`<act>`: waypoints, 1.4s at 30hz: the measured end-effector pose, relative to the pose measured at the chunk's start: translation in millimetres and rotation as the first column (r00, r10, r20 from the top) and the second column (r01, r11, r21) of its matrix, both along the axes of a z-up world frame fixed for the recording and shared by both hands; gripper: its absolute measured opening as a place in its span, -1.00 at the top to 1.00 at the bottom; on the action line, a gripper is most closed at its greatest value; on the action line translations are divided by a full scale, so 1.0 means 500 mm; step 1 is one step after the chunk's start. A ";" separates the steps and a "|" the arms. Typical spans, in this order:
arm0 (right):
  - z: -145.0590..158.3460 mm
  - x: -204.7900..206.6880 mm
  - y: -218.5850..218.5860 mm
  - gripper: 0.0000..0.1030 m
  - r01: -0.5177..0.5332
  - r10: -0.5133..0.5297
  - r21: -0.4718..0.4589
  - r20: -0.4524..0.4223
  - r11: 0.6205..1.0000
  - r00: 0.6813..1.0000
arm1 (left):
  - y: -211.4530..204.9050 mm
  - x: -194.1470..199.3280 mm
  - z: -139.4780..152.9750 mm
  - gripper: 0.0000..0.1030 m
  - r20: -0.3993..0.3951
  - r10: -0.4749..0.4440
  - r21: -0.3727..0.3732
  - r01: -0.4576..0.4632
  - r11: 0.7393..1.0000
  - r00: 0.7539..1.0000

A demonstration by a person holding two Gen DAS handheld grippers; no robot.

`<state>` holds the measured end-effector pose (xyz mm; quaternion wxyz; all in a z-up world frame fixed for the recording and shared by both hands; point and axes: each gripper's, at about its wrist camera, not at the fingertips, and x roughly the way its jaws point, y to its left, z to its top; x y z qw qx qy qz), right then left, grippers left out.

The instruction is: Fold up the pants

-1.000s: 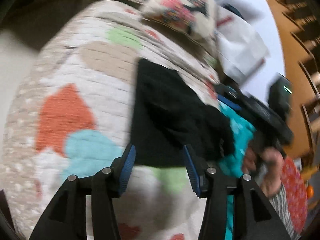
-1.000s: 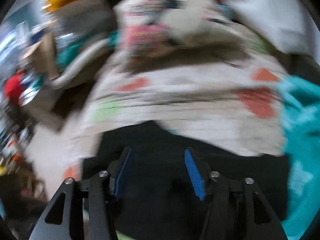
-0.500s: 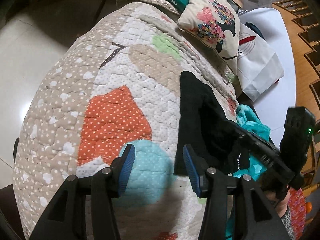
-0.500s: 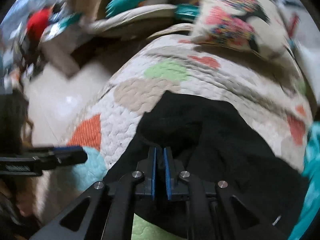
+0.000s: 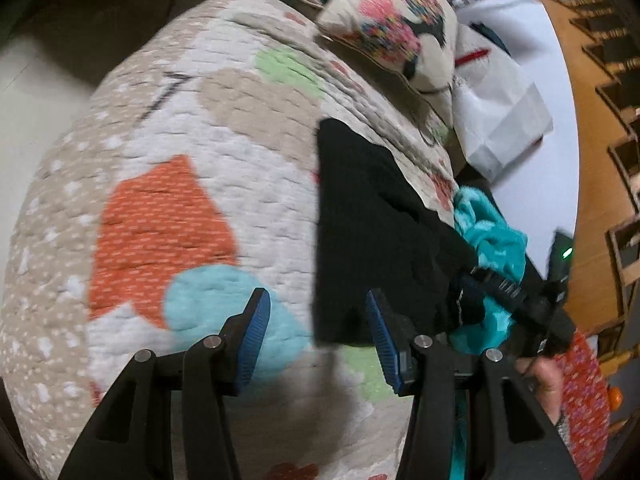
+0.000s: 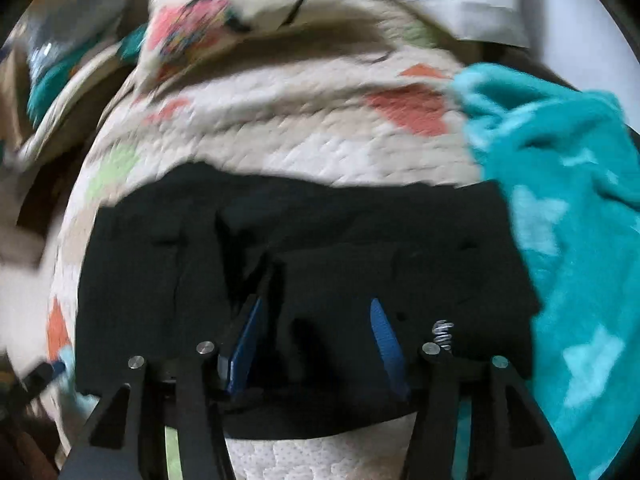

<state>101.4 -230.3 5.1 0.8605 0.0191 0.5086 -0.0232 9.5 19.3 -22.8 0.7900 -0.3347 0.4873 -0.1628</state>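
**Black pants on the quilt, both grippers spread**

On a patchwork quilt point(image 5: 240, 168) with orange, pale blue, green and tan patches lie the black pants point(image 5: 368, 216), bunched into a dark slab. Seen from the left wrist camera, the pants sit right of centre, their straight left edge running down toward the camera.

Left gripper point(image 5: 318, 340): jaws released and wide apart, blue pads facing each other. Nothing between them but quilt and the lower left corner of the pants, which reaches just inside the right finger. Whether the pads touch the cloth cannot be told.

Right gripper point(image 6: 316, 336): jaws also parted, low over the pants point(image 6: 304, 240). Black fabric fills the gap between the blue pads and rises in a fold against the left pad. The fingers are not closed on it. From the left wrist camera the same gripper point(image 5: 472, 280) shows at the right edge of the pants, with the person's hand point(image 5: 540, 376) behind it.

Surroundings:
- A teal fleece blanket point(image 6: 560, 200) with pale star shapes lies touching the right edge of the pants.
- A floral pillow point(image 5: 396, 28) rests at the far end of the quilt.
- A white paper bag point(image 5: 500, 120) sits just beyond the pillow, on a white surface.
- Wooden furniture point(image 5: 592, 160) lines the far right of the left wrist view.

Both views are motion-blurred; fine detail of the fabric folds is lost.
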 end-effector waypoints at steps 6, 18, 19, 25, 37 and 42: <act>0.074 0.036 0.108 -0.17 -0.314 0.302 0.186 0.090 0.931 0.949 | -0.093 0.048 -0.008 0.07 0.006 -0.085 0.075 0.084 0.994 0.996; -0.079 0.219 0.414 -0.10 -0.499 0.479 0.009 -0.299 0.866 0.826 | -0.127 0.060 -0.033 0.23 0.027 -0.082 0.122 0.078 0.990 0.996; -0.088 0.218 0.421 0.23 -0.508 0.470 -0.048 -0.312 0.860 0.826 | -0.133 0.064 -0.033 0.72 0.011 -0.095 0.154 0.092 0.984 0.995; -0.054 0.214 0.395 0.77 -0.474 0.456 0.002 -0.272 0.881 0.847 | -0.089 0.064 -0.022 0.81 -0.046 -0.045 0.087 0.048 0.995 0.998; -0.026 0.173 0.586 0.77 -0.566 0.575 0.103 -0.194 0.818 0.795 | 0.119 -0.002 -0.012 0.69 -0.144 0.204 0.119 -0.187 0.975 0.968; -0.061 0.180 0.635 0.25 -0.546 0.571 0.168 -0.204 0.821 0.795 | 0.148 -0.027 -0.034 0.43 -0.221 0.259 0.111 -0.239 0.965 0.940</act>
